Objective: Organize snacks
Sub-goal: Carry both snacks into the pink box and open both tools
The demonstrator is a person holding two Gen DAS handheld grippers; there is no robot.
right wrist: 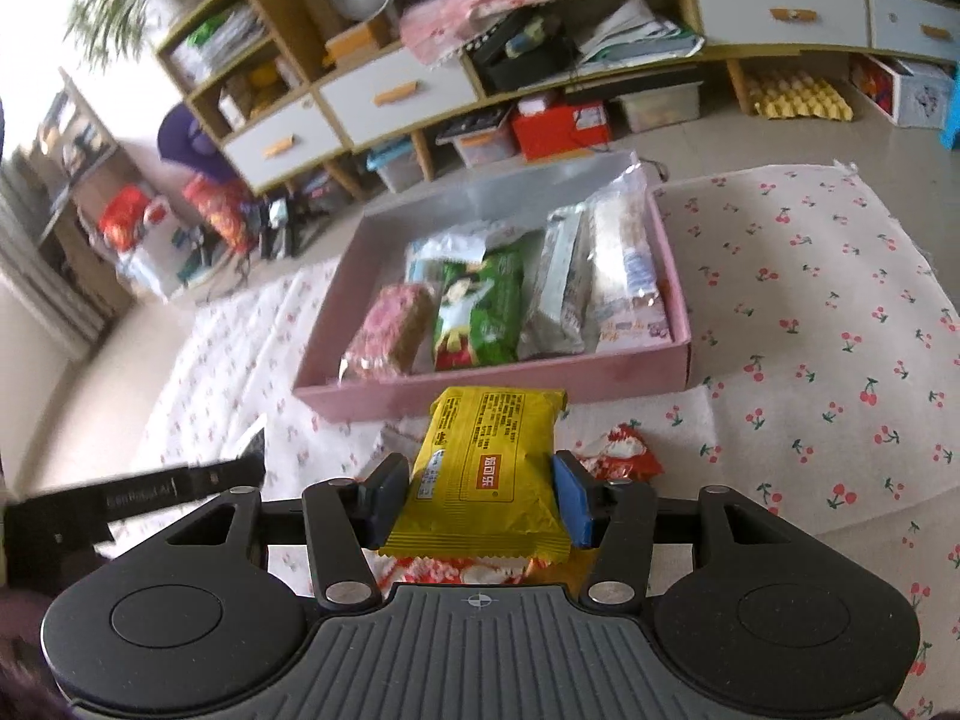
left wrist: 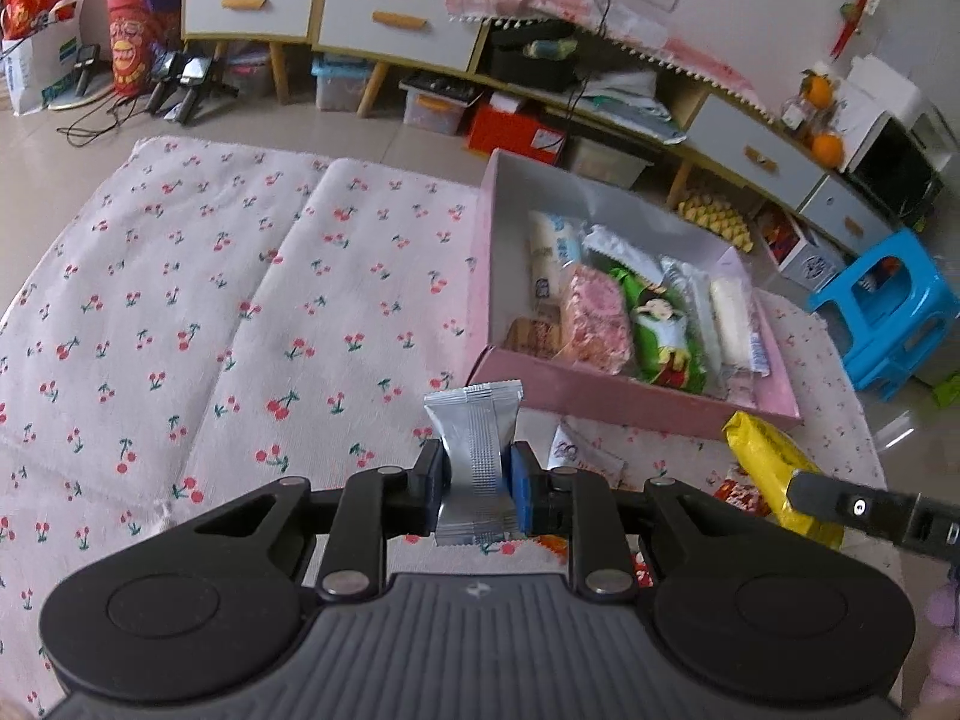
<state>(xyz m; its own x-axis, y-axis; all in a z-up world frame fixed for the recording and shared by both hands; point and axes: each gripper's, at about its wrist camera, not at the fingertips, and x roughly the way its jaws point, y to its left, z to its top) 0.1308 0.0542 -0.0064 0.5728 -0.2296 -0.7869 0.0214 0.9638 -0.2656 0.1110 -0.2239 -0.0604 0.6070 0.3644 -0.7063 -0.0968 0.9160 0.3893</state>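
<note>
The left gripper has its jaws clamped narrowly on a small silver foil snack packet. The right gripper grips a yellow plastic snack pack across its width. Both hang above the cherry-print cloth, just short of the shallow pink cardboard box of wrapped snacks.

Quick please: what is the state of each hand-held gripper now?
Left hand-held gripper: closed on the silver snack packet.
Right hand-held gripper: closed on the yellow snack pack.
</note>
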